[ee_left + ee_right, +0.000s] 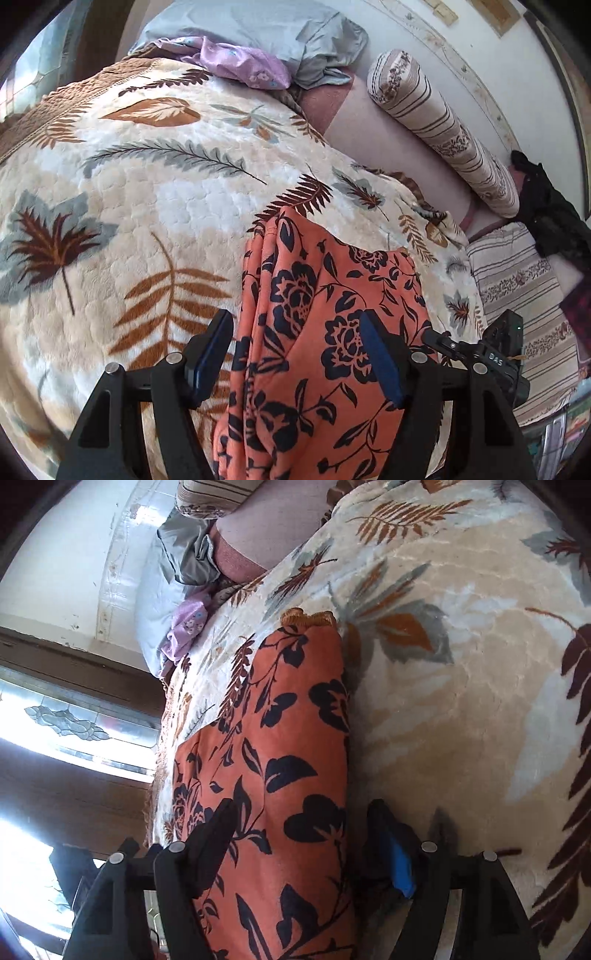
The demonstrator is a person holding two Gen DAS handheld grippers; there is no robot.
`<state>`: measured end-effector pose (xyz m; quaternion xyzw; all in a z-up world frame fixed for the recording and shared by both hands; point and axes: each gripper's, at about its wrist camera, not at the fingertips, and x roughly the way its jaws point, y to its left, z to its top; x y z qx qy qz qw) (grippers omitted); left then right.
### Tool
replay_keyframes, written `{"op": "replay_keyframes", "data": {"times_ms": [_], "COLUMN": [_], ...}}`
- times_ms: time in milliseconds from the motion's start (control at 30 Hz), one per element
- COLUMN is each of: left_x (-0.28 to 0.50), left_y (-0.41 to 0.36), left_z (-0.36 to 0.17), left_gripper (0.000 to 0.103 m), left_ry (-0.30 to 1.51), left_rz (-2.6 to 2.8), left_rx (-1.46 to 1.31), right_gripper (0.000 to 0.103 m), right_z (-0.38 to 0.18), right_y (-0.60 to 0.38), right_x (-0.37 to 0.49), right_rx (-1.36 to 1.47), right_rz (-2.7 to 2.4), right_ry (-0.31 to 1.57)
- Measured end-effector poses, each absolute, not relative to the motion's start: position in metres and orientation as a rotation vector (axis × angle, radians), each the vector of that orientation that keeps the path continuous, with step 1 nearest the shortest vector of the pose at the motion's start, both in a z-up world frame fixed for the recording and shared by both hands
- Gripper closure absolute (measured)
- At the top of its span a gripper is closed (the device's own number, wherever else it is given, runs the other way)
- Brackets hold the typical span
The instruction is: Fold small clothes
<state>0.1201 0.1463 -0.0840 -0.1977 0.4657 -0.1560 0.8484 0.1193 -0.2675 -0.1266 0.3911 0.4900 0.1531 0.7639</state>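
the orange floral garment (pixel 314 332) lies bunched in long folds on the leaf-print blanket (pixel 147 184) over the bed; the left gripper (pixel 299 350) stands spread wide, the cloth running between its blue pads (pixel 380 365); the right gripper (pixel 303 845) is likewise spread around the same garment (pixel 280 757); a striped bolster (pixel 443 125) and a lilac cloth (pixel 243 62) lie well apart, by the wall.

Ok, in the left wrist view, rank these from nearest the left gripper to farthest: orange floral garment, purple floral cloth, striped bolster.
1. Orange floral garment: lying between the open jaws of the left gripper.
2. Striped bolster: up to the right, along the wall.
3. Purple floral cloth: at the far top, against the grey pillow.
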Motion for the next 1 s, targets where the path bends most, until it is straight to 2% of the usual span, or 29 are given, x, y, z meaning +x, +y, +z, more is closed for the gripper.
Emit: {"op": "replay_keyframes", "data": {"times_ms": [133,367,500,567,700,867,1000], "left_x": [0.137,0.111,0.106,0.104,0.103,0.103,0.103], "left_y": [0.134,0.106,0.106,0.109,0.112,0.115,0.116], "left_z": [-0.134,-0.113,-0.113,-0.114,-0.117,-0.118,-0.117], "left_gripper": [0.032,0.032,0.032,0.032,0.032,0.032,0.032], "left_ry": [1.153,1.042,1.033,1.031,1.031,1.023,1.026], "left_rz": [-0.231,-0.165,-0.156,-0.156,-0.163,-0.169,-0.177], "left_rx": [-0.329,-0.134,-0.125,-0.14,-0.151,-0.148,-0.162], "right_gripper": [0.027,0.027,0.027,0.026,0.022,0.022,0.021], "right_z": [-0.12,-0.067,-0.031,-0.037,-0.099,-0.074,-0.099], "right_y": [-0.272,-0.279,-0.252,-0.239,-0.227,-0.219,-0.211], "right_x": [0.107,0.081,0.093,0.108,0.134,0.122,0.126], "right_rx": [0.841,0.69,0.646,0.671,0.788,0.76,0.716], "right_rz": [0.332,0.283,0.407,0.427,0.382,0.423,0.429], "right_ry": [1.05,0.935,0.86,0.886,1.087,1.007,1.078]}}
